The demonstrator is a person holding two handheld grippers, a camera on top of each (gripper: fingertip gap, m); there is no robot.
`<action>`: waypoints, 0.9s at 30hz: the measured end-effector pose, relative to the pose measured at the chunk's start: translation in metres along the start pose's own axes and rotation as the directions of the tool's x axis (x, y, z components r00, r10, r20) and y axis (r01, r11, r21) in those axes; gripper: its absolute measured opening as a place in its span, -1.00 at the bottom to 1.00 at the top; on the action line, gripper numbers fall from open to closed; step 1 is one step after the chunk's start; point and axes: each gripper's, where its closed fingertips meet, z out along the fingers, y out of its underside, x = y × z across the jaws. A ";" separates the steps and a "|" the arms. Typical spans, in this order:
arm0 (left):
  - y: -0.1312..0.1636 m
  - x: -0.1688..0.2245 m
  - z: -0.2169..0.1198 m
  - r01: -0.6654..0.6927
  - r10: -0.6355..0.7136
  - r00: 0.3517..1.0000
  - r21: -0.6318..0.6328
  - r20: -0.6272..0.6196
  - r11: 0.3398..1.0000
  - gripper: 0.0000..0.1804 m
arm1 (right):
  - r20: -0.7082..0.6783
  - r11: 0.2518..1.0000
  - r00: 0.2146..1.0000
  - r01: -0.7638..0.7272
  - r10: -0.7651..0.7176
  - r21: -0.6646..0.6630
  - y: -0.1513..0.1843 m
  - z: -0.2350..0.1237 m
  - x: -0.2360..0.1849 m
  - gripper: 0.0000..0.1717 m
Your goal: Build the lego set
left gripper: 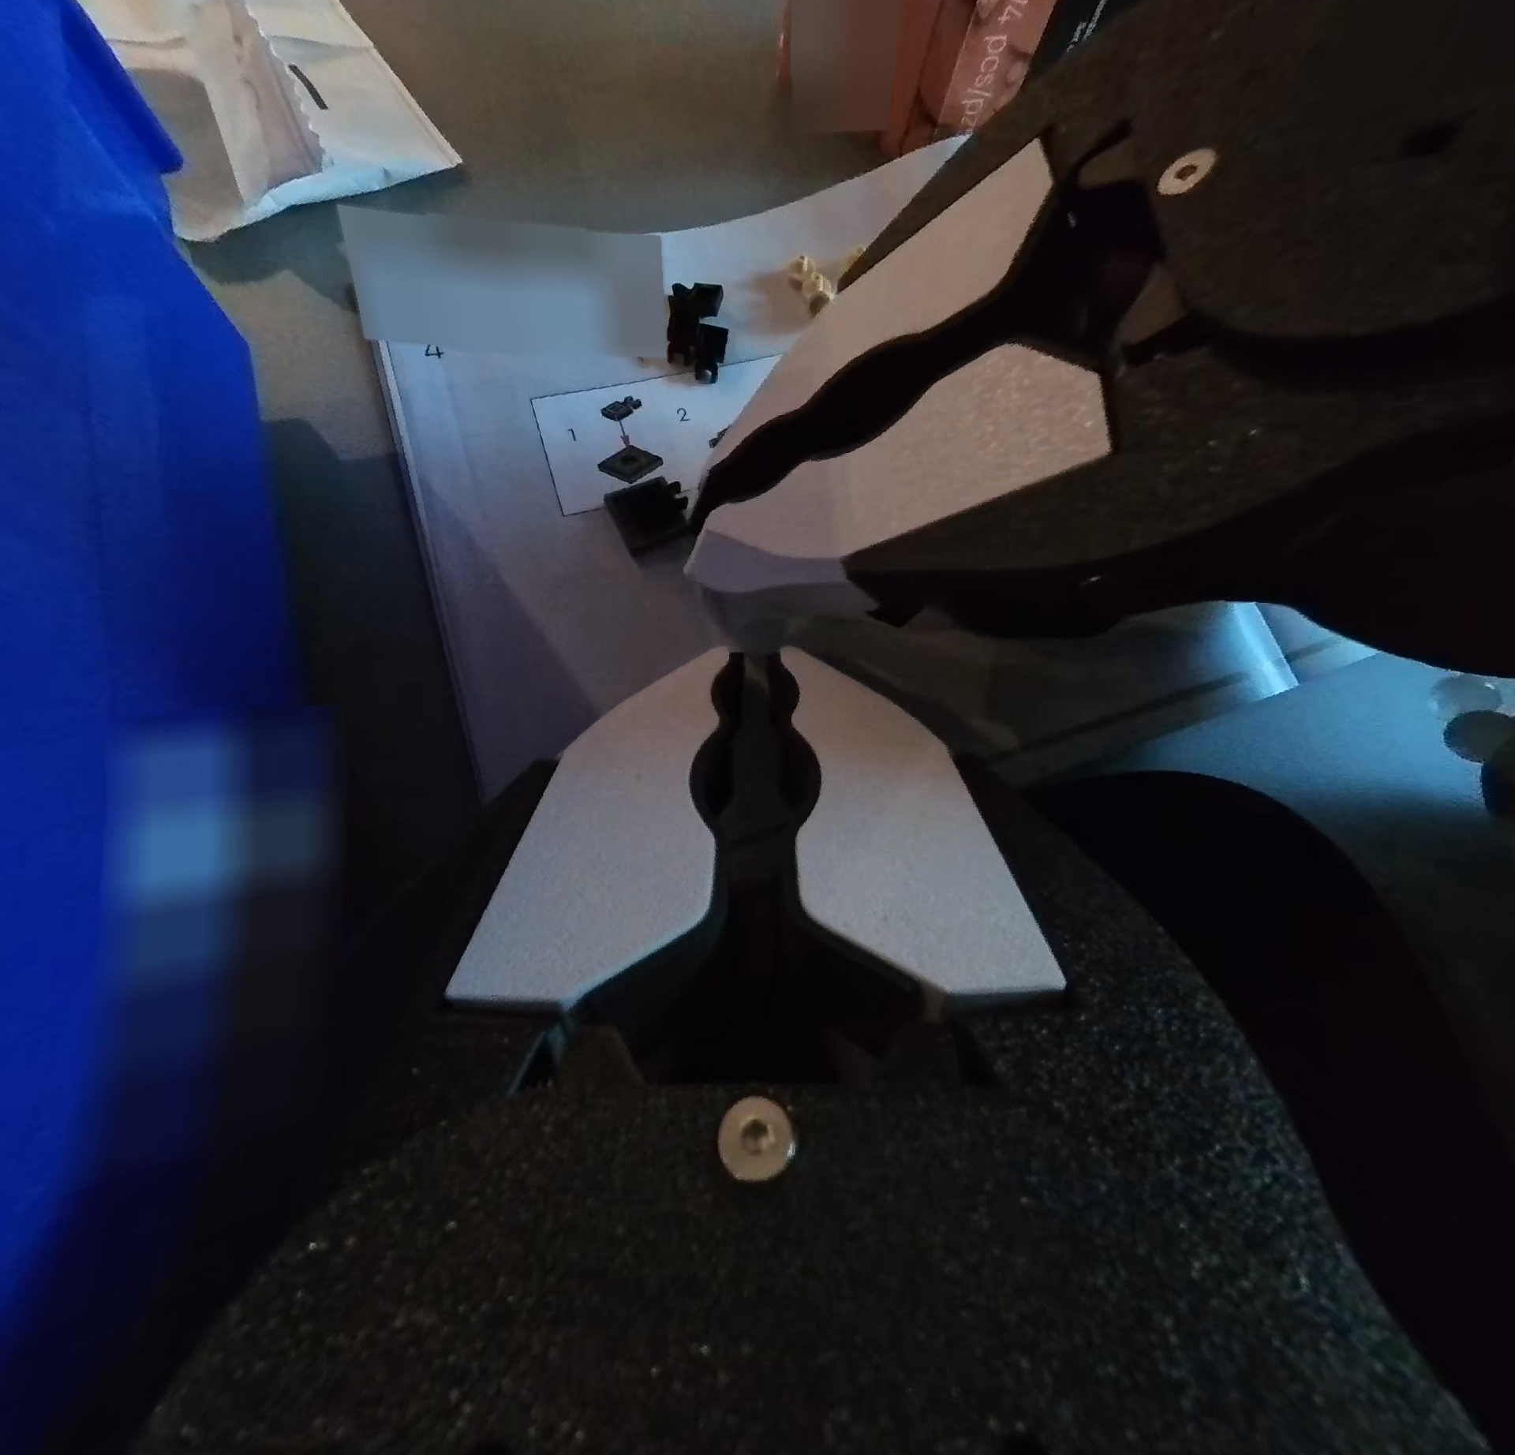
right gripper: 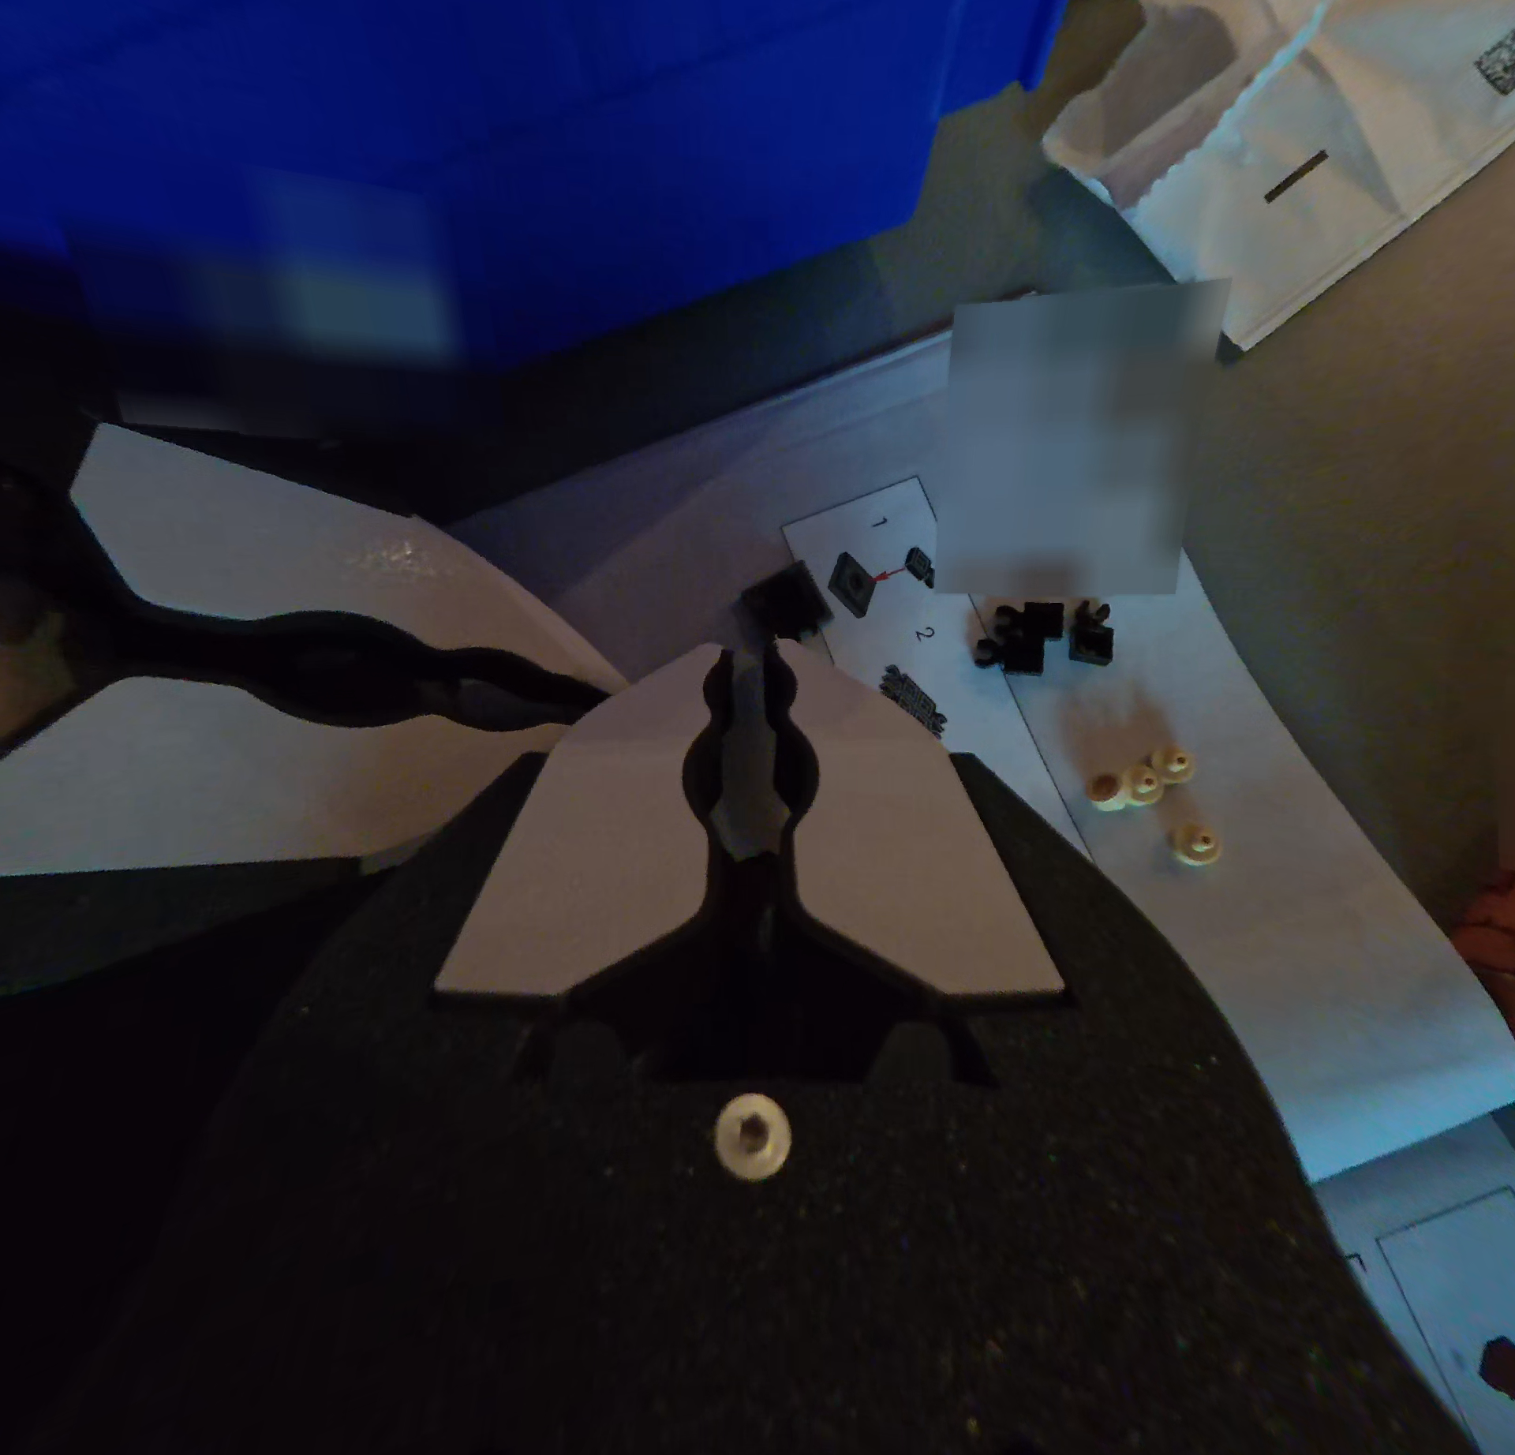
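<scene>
Both tongs hang low over a white instruction sheet (right gripper: 1164,997) on a grey table (left gripper: 574,104), their tips meeting at nearly a right angle. The right tongs (right gripper: 750,657) have their jaws nearly together, a thin slit between them through which the paper shows, and nothing visibly clamped. Just ahead of their tips lies a small black square plate (right gripper: 785,602), flat on the sheet; the tips sit at its near edge, but whether they touch it cannot be told. The plate is roughly square, so no long axis stands out; one corner points back toward the right tongs. The left tongs (left gripper: 758,661) are also almost closed with a narrow gap; their tips lie right under the lower finger of the right tongs, and whether anything is pinched there cannot be told. Ahead and to the right of the right tongs sits a cluster of black clip pieces (right gripper: 1041,637), and nearer, four cream round studs (right gripper: 1148,784). A blue bin (right gripper: 492,145) stands to the left of the left tongs, with a torn white bag (right gripper: 1312,145) beyond the sheet.
</scene>
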 end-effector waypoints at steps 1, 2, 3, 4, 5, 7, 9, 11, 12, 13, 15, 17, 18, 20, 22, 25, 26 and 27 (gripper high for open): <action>0.000 0.000 0.000 0.000 0.000 1.000 -0.001 0.000 1.000 -0.94 | 0.006 1.000 1.000 -0.002 0.002 0.000 0.000 0.000 -0.001 -0.94; 0.000 0.000 0.000 0.000 0.000 1.000 -0.003 0.000 1.000 -0.94 | 0.014 1.000 1.000 -0.002 0.002 0.001 0.000 0.000 -0.002 -0.94; 0.000 0.000 0.000 -0.001 0.001 1.000 -0.003 -0.001 1.000 -0.94 | 0.013 1.000 1.000 -0.001 0.001 0.000 0.000 -0.001 -0.002 -0.94; 0.000 0.000 0.000 -0.001 0.001 1.000 -0.004 0.000 1.000 -0.94 | 0.003 1.000 1.000 0.004 -0.004 -0.003 -0.001 -0.002 0.000 -0.94; 0.000 0.000 0.000 -0.001 0.001 1.000 -0.004 0.000 1.000 -0.94 | -0.012 1.000 1.000 0.013 -0.013 -0.001 -0.002 -0.004 0.003 -0.94; 0.000 0.000 0.000 0.000 0.000 1.000 -0.003 -0.001 1.000 -0.94 | -0.051 1.000 0.998 0.029 -0.029 0.007 -0.005 -0.009 0.012 -0.93; 0.000 0.000 0.000 0.000 0.000 1.000 -0.004 -0.001 1.000 -0.93 | -0.075 0.999 0.996 0.037 -0.037 0.000 -0.006 -0.010 0.022 -0.87; 0.000 0.000 0.000 -0.001 0.001 1.000 -0.004 -0.002 1.000 -0.93 | -0.072 0.999 0.997 0.040 -0.040 -0.008 -0.007 -0.009 0.028 -0.82; 0.000 0.000 0.000 0.000 0.000 1.000 -0.004 -0.002 1.000 -0.93 | -0.072 0.999 0.996 0.048 -0.048 -0.008 -0.009 -0.009 0.030 -0.83; 0.001 0.000 0.000 0.000 0.000 1.000 -0.004 -0.002 1.000 -0.93 | -0.080 0.998 0.995 0.062 -0.062 -0.008 -0.010 -0.008 0.033 -0.88; 0.001 0.000 0.000 0.000 0.000 1.000 -0.004 -0.002 1.000 -0.93 | -0.094 0.996 0.992 0.089 -0.090 -0.018 -0.011 -0.007 0.039 -0.95; 0.001 0.000 0.000 -0.001 0.001 1.000 -0.005 -0.002 1.000 -0.93 | -0.092 0.995 0.991 0.099 -0.101 -0.026 -0.012 -0.005 0.041 -0.97; 0.001 0.000 0.000 -0.001 0.001 1.000 -0.005 -0.001 1.000 -0.93 | -0.088 0.994 0.990 0.106 -0.108 -0.023 -0.013 -0.004 0.041 -0.98; 0.001 0.000 0.000 0.000 0.000 1.000 -0.005 -0.002 1.000 -0.94 | -0.083 0.993 0.990 0.113 -0.115 -0.028 -0.014 -0.002 0.041 -0.98; 0.000 0.000 0.000 0.000 0.000 1.000 -0.005 -0.002 1.000 -0.94 | -0.083 0.993 0.989 0.117 -0.120 -0.034 -0.014 0.001 0.042 -0.98; 0.000 0.000 0.000 0.000 0.000 1.000 -0.005 -0.002 1.000 -0.94 | -0.082 0.992 0.989 0.117 -0.120 -0.038 -0.013 0.003 0.043 -0.99; 0.000 0.000 0.000 0.000 0.000 1.000 -0.005 -0.002 1.000 -0.94 | -0.078 0.993 0.990 0.117 -0.119 -0.036 -0.014 0.003 0.042 -0.99; 0.000 0.000 0.000 0.000 0.000 1.000 -0.005 -0.001 1.000 -0.94 | -0.077 0.993 0.990 0.116 -0.118 -0.036 -0.014 0.003 0.042 -1.00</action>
